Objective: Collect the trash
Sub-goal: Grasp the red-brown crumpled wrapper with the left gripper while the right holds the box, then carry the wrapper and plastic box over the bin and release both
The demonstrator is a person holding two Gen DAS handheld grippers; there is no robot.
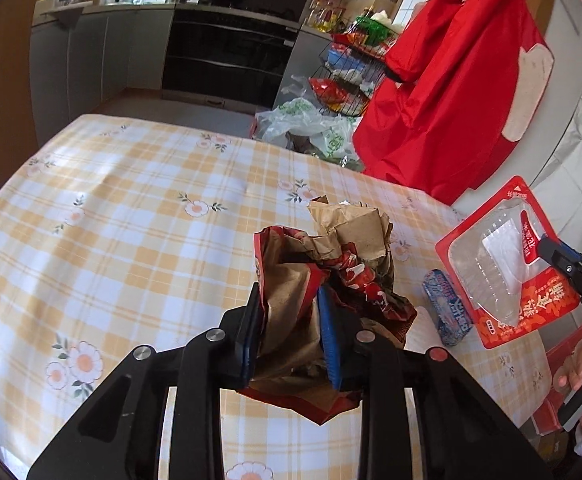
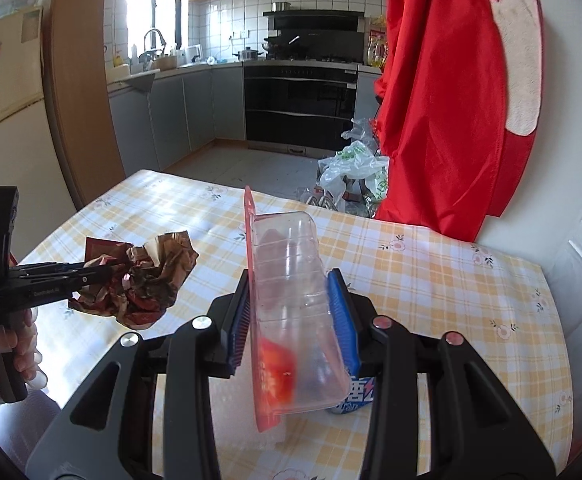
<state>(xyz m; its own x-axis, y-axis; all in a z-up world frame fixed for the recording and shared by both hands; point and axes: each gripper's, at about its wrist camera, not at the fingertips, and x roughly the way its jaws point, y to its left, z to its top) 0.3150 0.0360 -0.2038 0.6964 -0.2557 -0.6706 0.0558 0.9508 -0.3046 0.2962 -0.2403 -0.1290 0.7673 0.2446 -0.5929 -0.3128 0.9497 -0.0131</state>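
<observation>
Item one: left gripper (image 1: 291,328), blue-padded jaws clamped on a crumpled brown-and-red paper bag (image 1: 323,280); the wad is lifted clear of the table (image 1: 131,220). From the right wrist view the same wad hangs beyond the gripper's tips, with a hand (image 2: 15,344) on its handle.

Item two: right gripper (image 2: 291,312), jaws gripping a clear plastic blister pack (image 2: 295,304) with a red printed card backing, held off the table and tilted.

Item three: small blue-and-white wrapper (image 1: 447,308), lying on the table near its right edge, partly hidden under the blister pack in the right wrist view.

Item four: yellow-and-white check tablecloth with flower print, covering the table.

Item five: red cloth (image 2: 451,100), hanging beyond the far right corner of the table.

Item six: plastic bags (image 2: 355,172), on the floor past the table's far edge, beside the red cloth.
</observation>
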